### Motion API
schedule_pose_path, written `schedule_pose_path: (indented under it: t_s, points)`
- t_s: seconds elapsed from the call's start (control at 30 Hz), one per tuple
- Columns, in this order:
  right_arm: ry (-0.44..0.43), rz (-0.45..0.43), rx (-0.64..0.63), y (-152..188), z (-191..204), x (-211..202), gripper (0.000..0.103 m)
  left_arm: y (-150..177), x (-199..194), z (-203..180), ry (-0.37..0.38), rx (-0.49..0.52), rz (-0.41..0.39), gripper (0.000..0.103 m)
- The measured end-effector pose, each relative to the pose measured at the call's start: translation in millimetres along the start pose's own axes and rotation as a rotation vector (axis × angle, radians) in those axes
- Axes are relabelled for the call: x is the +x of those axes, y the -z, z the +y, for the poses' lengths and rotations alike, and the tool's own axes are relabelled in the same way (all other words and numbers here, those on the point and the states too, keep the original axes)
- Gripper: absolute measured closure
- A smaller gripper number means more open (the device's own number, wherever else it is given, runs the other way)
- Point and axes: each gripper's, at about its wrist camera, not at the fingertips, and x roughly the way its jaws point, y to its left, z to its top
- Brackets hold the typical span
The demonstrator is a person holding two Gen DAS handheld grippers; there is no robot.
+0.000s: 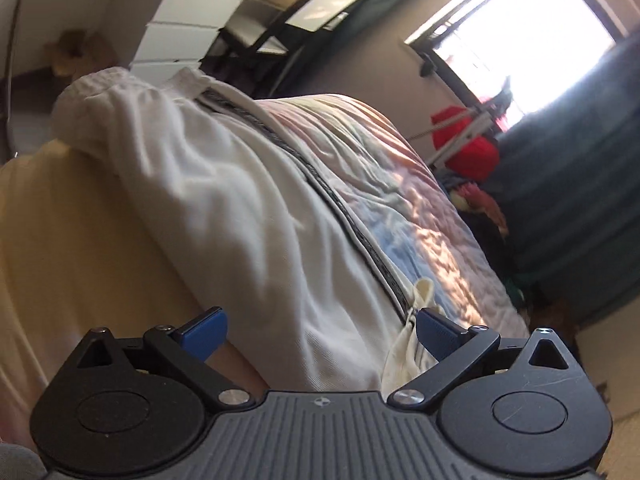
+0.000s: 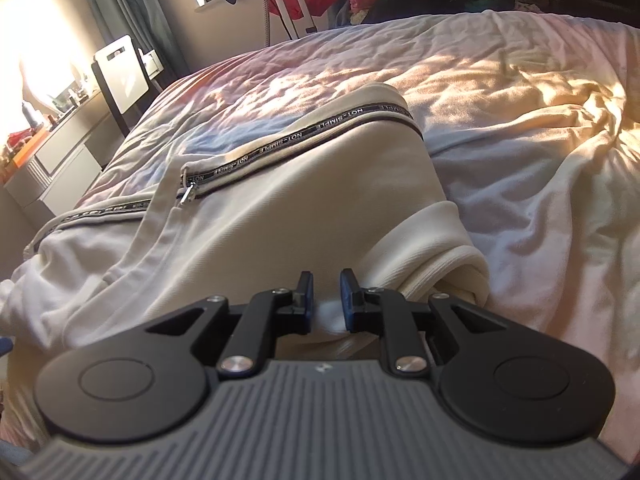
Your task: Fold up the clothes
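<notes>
Your left claw is released over the white jacket; your right claw, nearly clenched, pinches a fold of it on the bed.

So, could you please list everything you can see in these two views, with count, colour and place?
Zip-up top: one, cream-white with black lettered zip tape, spread on the bed.
Bed cover: one, pale pink and blue, rumpled, under the top.
Drawer unit: one, white, beyond the bed.
Chair: one, white back on dark frame, by the desk.
Red cloth: one, on a white rack near the window.
Curtains: teal, beside the window.
Window: bright, far wall.
Left hand-held gripper: black with blue pads, open over the top.
Right hand-held gripper: same colours, nearly closed, cloth between the pads.
</notes>
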Motion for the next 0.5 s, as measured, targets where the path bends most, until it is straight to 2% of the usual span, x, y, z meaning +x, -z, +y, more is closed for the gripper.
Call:
schedule_pose_path:
  t_s: [0.1, 0.23, 0.33, 0.43, 0.5]
  points:
    - [-0.005, -0.003, 0.019, -1.5, -2.6, -1.4, 0.085, -20.2, 15.9, 13.9, -0.074, -0.053, 0.077, 0.0]
    - [-0.006, -0.006, 0.025, -1.0, -1.9, -1.3, 0.085, -36.0, 41.0, 22.8, -0.161, -0.011, 0.107, 0.003]
    - [-0.003, -0.018, 0.002, -0.3, 2.2, -2.3, 0.085, -48.0, 49.1, 36.9, -0.139, -0.092, 0.047, 0.003]
    - [0.0, -0.029, -0.02, 0.3, 6.3, -3.3, 0.086, -66.8, 55.3, 53.0, -0.179, -0.182, -0.029, 0.004]
    - [0.002, -0.037, -0.035, 0.8, 9.1, -4.0, 0.083, -80.4, 56.9, 64.3, -0.194, -0.234, -0.076, 0.01]
